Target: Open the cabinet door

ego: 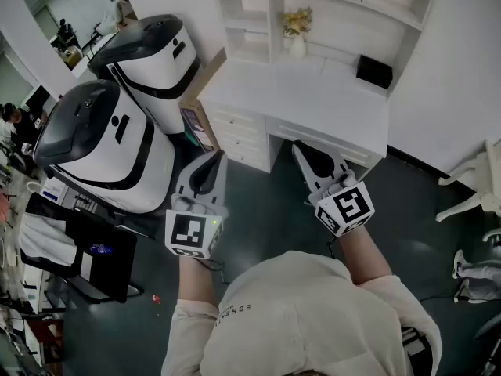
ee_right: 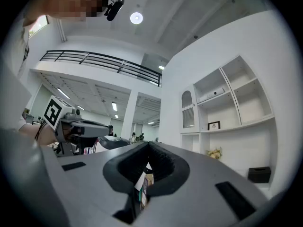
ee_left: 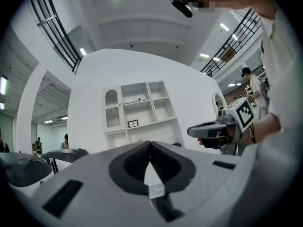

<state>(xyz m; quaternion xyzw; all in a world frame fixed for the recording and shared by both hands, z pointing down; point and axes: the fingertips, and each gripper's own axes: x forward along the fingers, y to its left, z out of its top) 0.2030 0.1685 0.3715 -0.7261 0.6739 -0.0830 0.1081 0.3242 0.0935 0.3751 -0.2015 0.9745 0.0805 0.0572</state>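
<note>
A white desk (ego: 313,104) with a shelf hutch stands ahead of me. The hutch's arched cabinet door (ee_left: 111,109) sits at its upper left and looks closed; it shows too in the right gripper view (ee_right: 188,110). Both grippers hang level in the air in front of the desk, well short of it. My left gripper (ego: 212,160) is shut with nothing between its pads, and its tips meet (ee_left: 150,144). My right gripper (ego: 302,150) is shut too and holds nothing (ee_right: 148,144). Each gripper shows in the other's view: the right gripper (ee_left: 208,130) and the left gripper (ee_right: 85,125).
Two big white-and-black machines (ego: 153,57) (ego: 102,143) stand close on the left. On the desk are a vase of yellow flowers (ego: 297,31) and a black box (ego: 373,70). Desk drawers (ego: 235,131) face me. A white chair (ego: 477,186) stands at the right.
</note>
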